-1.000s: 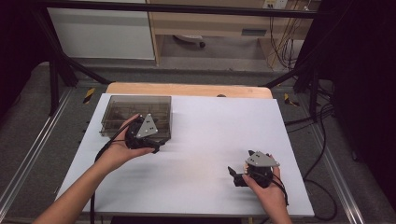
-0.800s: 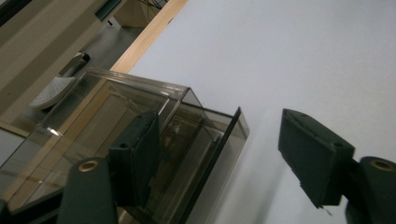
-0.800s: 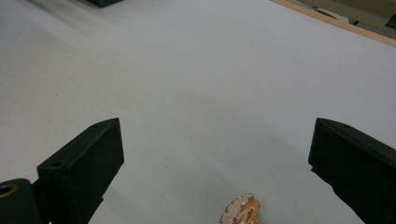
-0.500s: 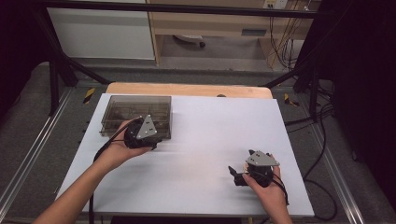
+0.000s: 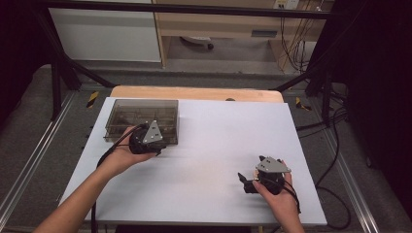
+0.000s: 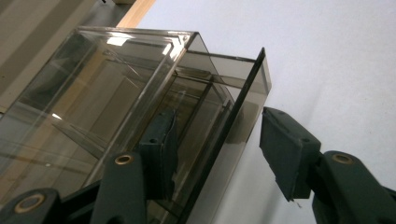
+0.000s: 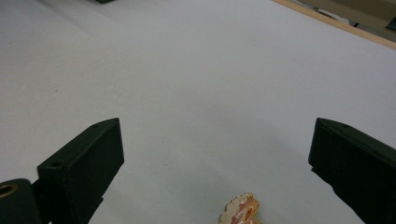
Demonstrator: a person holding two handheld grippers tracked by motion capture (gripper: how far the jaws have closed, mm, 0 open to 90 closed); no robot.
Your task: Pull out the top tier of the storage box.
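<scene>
A smoky transparent box (image 5: 141,116) with inner dividers stands at the table's back left. My left gripper (image 5: 156,145) is at its near right corner. In the left gripper view the box (image 6: 116,93) has its dark end wall between the jaws of the left gripper (image 6: 219,121). One pad shows through the clear plastic and the other pad (image 6: 285,154) stands a little off the wall. These jaws have just been closing around that wall. My right gripper (image 5: 247,183) rests low at the front right, its jaws wide apart. A small orange-and-white piece (image 7: 240,210) lies between them.
The white table top (image 5: 218,136) spreads between the two hands. A wooden strip (image 5: 194,92) runs along its far edge. Black cables (image 5: 335,160) trail off the right side, and dark frame bars stand around the table.
The left gripper has shifted only a trace at the box's near corner. The right hand has kept still.
</scene>
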